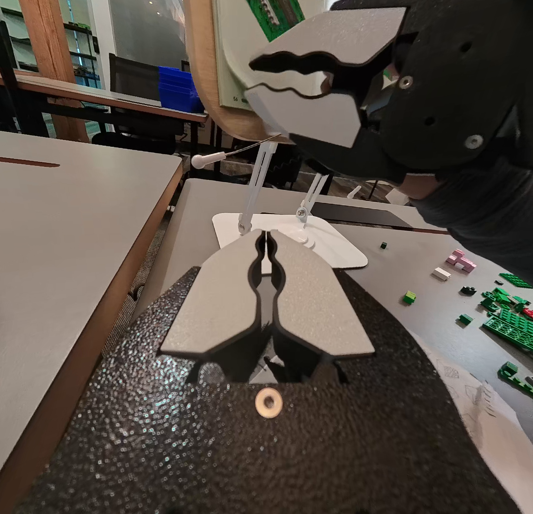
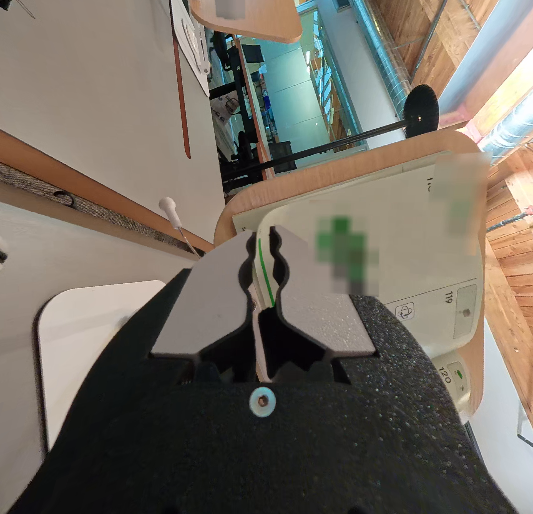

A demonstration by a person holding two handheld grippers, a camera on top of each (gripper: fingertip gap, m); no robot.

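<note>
An open instruction booklet [image 1: 227, 47] rests on a tilted wooden book stand [image 1: 199, 62]. My right gripper [image 1: 250, 77] is at the booklet's lower corner. In the right wrist view the right gripper [image 2: 262, 232] is shut on a curled page [image 2: 403, 269], whose edge runs between the fingers. My left gripper [image 1: 266, 235] is shut and empty. It hovers low over the table, just in front of the stand's white base plate [image 1: 340, 252]. Loose green bricks and plates [image 1: 507, 324] lie on the table to its right.
A pink brick piece [image 1: 460, 260] and a white brick [image 1: 441, 273] lie near the green pile. A white-tipped wire page holder [image 1: 207, 158] sticks out from the stand. A second table [image 1: 57, 240] stands to the left across a gap. Blue bins [image 1: 176, 87] sit on a far desk. The grippers' ends are close to 12 cm from one another.
</note>
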